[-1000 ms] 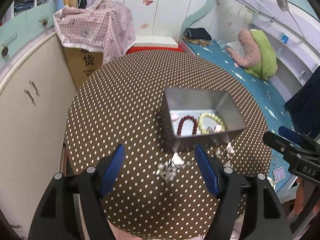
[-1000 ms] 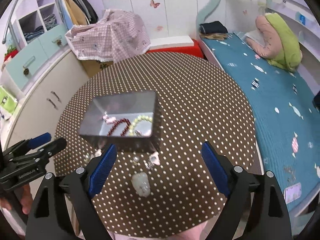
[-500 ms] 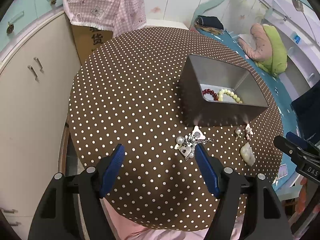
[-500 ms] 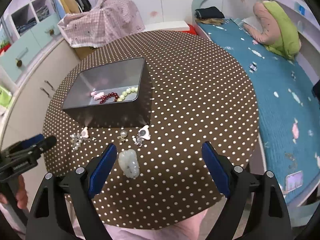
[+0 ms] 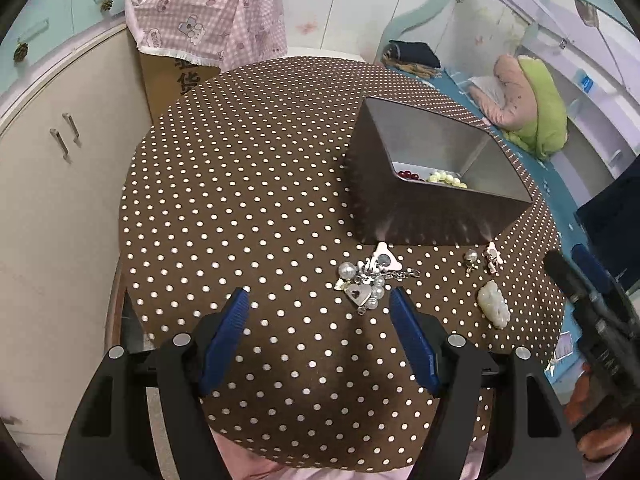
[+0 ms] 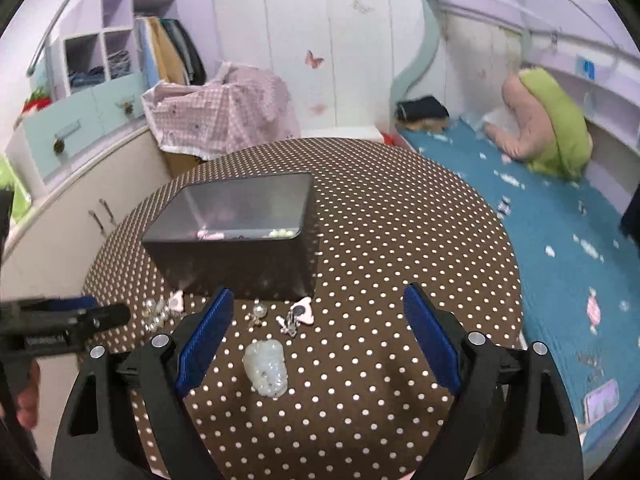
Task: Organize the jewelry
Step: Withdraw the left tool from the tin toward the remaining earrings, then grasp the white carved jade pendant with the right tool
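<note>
A grey metal box (image 5: pixel 424 216) (image 6: pixel 236 256) stands on the round brown dotted table (image 5: pixel 248 184) (image 6: pixel 400 240), holding a red bead bracelet (image 5: pixel 408 175) and a pale green bead bracelet (image 5: pixel 446 179). In front of it lie a pearl and heart charm cluster (image 5: pixel 366 282) (image 6: pixel 158 316), a pearl earring (image 5: pixel 471 259) (image 6: pixel 258 314), a small pink charm (image 5: pixel 493 257) (image 6: pixel 298 314) and a white jade pendant (image 5: pixel 494 307) (image 6: pixel 267 372). My left gripper (image 5: pixel 320 312) is open, just short of the charm cluster. My right gripper (image 6: pixel 318 320) is open, the pendant lying between its fingers.
A cardboard box under a pink checked cloth (image 5: pixel 204 40) stands behind the table. White cabinets (image 5: pixel 52 184) are on the left, a bed with a blue sheet (image 6: pixel 560 248) on the right. The left gripper shows at the left edge of the right wrist view.
Both grippers have come down toward the table's near edge. The box now shows more of its front wall, and the loose jewelry looks larger and closer.
</note>
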A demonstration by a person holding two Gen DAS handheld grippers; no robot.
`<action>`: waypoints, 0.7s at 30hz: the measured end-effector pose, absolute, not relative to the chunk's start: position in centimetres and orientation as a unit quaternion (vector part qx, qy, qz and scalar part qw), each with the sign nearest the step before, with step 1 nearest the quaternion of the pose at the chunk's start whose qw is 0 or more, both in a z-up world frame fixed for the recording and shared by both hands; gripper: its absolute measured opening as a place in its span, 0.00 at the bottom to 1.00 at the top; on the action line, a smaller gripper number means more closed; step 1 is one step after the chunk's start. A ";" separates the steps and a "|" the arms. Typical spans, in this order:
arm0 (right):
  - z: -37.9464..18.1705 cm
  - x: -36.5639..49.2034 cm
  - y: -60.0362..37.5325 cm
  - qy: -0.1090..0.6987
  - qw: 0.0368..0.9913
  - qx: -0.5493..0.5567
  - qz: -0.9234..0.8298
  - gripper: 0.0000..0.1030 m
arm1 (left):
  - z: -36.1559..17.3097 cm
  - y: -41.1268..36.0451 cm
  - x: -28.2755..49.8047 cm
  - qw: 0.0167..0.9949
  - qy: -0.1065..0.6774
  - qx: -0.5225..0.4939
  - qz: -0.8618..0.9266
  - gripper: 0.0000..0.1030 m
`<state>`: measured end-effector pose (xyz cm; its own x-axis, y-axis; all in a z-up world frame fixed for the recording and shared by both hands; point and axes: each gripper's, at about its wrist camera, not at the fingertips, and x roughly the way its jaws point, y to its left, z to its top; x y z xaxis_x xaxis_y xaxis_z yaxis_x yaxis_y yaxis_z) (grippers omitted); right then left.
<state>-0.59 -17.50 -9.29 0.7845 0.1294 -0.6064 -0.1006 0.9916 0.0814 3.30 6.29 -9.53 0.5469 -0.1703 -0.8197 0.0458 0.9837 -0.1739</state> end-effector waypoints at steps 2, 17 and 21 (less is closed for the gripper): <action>-10.0 -1.0 -16.6 0.319 0.946 -0.005 0.059 0.81 | -9.9 6.4 2.9 0.881 0.459 -0.080 -0.077 0.68; -13.7 -0.4 -14.8 0.370 0.921 -0.011 0.122 0.49 | -11.3 4.2 1.4 0.900 0.433 -0.020 -0.043 0.68; -14.1 -0.8 -14.1 0.362 0.924 -0.026 0.122 0.43 | -11.7 3.9 1.7 0.895 0.444 -0.019 -0.029 0.68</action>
